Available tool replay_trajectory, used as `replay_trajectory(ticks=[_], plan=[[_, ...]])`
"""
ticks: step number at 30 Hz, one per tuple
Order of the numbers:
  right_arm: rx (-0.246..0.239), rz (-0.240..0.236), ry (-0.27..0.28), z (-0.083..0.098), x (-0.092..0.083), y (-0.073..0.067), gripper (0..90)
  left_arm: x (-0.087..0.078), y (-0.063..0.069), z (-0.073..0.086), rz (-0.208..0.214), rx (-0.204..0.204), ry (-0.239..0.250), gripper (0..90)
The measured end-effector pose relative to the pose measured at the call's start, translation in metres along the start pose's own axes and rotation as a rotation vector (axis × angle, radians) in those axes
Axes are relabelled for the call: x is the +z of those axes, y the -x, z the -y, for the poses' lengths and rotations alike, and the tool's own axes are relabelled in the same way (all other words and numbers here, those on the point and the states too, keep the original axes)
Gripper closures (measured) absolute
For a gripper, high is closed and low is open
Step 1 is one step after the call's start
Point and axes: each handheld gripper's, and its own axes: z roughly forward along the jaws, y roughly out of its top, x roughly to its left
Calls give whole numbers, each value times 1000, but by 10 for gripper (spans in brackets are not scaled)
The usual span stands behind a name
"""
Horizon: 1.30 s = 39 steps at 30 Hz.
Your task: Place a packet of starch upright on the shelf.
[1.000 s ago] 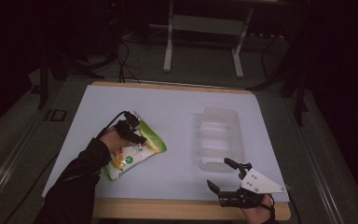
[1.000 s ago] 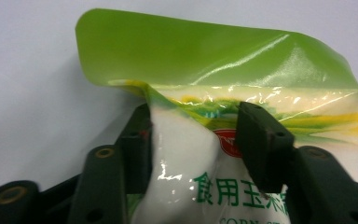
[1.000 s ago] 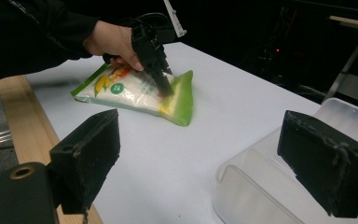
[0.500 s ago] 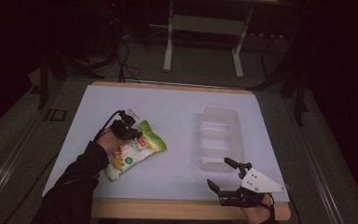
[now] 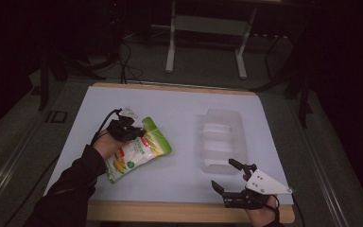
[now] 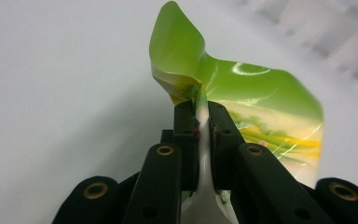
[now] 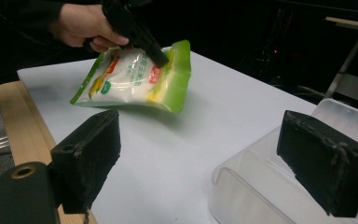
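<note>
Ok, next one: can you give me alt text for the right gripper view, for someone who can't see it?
Across a white table, the left gripper, held in a hand, is clamped on the edge of a green and white snack pouch, tilting it up. In the foreground the right gripper stands open, empty, beside a clear plastic tray.

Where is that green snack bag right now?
In the high view the green snack bag sits left of the clear tray, pinched at its top edge by the left claw.
</note>
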Motion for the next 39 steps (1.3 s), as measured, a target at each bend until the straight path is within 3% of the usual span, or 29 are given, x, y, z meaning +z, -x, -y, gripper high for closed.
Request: replay_trajectory(ticks=[8, 12, 17, 23, 25, 30, 33, 39], plan=[[11, 16, 11, -1, -1, 2, 133, -23, 17, -6, 20, -3, 119, 850], [32, 0, 18, -3, -2, 1, 132, -29, 25, -10, 48, -31, 201, 850], [25, 4, 21, -4, -3, 0, 132, -32, 34, -14, 70, -42, 269, 850], [75, -36, -3, -6, -4, 2, 152, -32, 44, -18, 92, -51, 343, 851], [81, -23, -4, -7, -5, 3, 159, -32, 48, -18, 88, -55, 377, 850], [59, -27, -8, -8, -4, 6, 159, -34, 56, -17, 94, -105, 485, 850], [48, -35, -5, -8, -2, 6, 145, -35, 62, -20, 93, -100, 522, 850], [92, -49, -30, -11, -1, 9, 129, -35, 76, -26, 137, -119, 581, 849]])
